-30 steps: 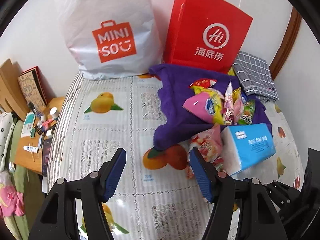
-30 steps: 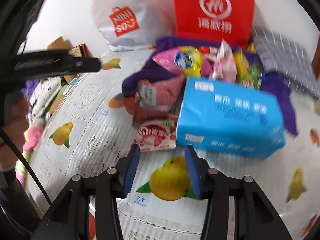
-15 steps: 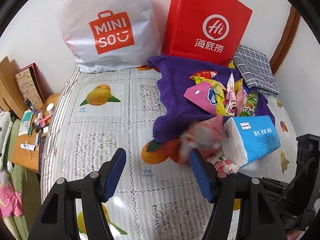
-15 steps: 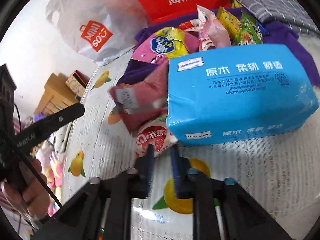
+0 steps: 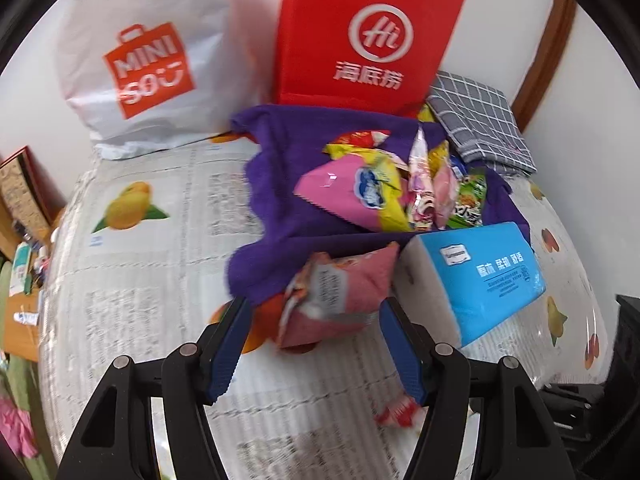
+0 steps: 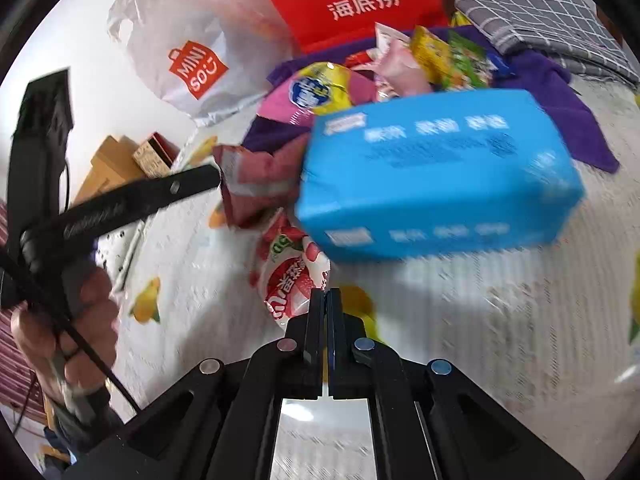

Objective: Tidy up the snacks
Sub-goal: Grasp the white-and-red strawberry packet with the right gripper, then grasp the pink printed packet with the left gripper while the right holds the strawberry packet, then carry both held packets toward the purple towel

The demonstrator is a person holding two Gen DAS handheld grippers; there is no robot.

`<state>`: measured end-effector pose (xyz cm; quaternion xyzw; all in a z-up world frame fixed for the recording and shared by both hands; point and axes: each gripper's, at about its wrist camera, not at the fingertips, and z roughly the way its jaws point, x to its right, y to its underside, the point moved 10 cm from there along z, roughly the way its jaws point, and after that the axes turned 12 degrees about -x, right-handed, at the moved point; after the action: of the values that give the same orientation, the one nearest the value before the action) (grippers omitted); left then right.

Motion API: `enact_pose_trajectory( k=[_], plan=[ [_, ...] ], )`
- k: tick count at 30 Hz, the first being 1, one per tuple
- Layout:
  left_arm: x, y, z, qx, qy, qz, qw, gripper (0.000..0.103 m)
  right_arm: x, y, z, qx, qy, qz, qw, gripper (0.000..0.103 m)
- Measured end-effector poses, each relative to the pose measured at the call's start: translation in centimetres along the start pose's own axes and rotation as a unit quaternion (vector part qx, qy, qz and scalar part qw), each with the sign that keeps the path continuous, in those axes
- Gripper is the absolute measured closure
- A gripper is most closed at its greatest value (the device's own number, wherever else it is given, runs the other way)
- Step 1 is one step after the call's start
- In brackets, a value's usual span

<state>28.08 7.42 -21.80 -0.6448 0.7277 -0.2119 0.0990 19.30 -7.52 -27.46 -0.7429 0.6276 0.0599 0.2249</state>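
Observation:
A pile of snack packets (image 5: 400,188) lies on a purple cloth (image 5: 280,184). A pink snack bag (image 5: 340,292) leans against a blue tissue pack (image 5: 492,276), just ahead of my open left gripper (image 5: 316,344), between its jaws. My right gripper (image 6: 325,300) is shut on the edge of a red-and-white strawberry snack packet (image 6: 288,280) beside the tissue pack (image 6: 436,176). That packet shows partly in the left wrist view (image 5: 396,416). The pink bag also shows in the right wrist view (image 6: 256,184).
A white MINISO bag (image 5: 148,72) and a red paper bag (image 5: 368,40) stand at the back against the wall. A folded grey checked cloth (image 5: 480,124) lies at the back right. The table has a fruit-print cover (image 5: 140,240). A cluttered wooden shelf (image 5: 24,248) is left.
My right gripper has closed onto the strawberry packet. My left gripper has moved forward, so the pink bag now sits between its open jaws. The tissue pack and the pink bag have shifted.

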Motion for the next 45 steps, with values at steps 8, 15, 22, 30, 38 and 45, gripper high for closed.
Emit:
enact_pose_trajectory(
  k=[8, 15, 22, 30, 38, 45],
  plan=[
    [1.3, -0.6, 3.0, -0.019, 0.0, 0.006, 0.9998, 0.039, 5.2, 2.5, -3.9, 0.017, 0.047, 0.009, 0.999, 0.102],
    [2.2, -0.9, 4.0, -0.018, -0.036, 0.027, 0.9988, 0.041, 9.7, 3.2, -5.6, 0.017, 0.093, 0.023, 0.995, 0.096],
    [2.3, -0.1, 2.9, -0.012, -0.024, 0.029, 0.9992, 0.047, 10.4, 2.9, -6.2, 0.036, 0.106, 0.014, 0.994, 0.06],
    [2.3, 0.8, 0.9, -0.005, -0.018, 0.027, 0.9995, 0.047, 7.1, 0.4, -5.4, 0.061, 0.117, -0.081, 0.988, 0.044],
    [2.0, 1.7, -1.1, 0.008, -0.022, 0.024, 0.9995, 0.047, 7.2, 0.5, -1.5, -0.013, 0.159, -0.122, 0.98, 0.04],
    [2.8, 2.1, -2.1, 0.016, -0.014, 0.025, 0.9995, 0.047, 6.8, 1.7, -1.1, -0.021, 0.144, -0.123, 0.982, 0.04]
  ],
)
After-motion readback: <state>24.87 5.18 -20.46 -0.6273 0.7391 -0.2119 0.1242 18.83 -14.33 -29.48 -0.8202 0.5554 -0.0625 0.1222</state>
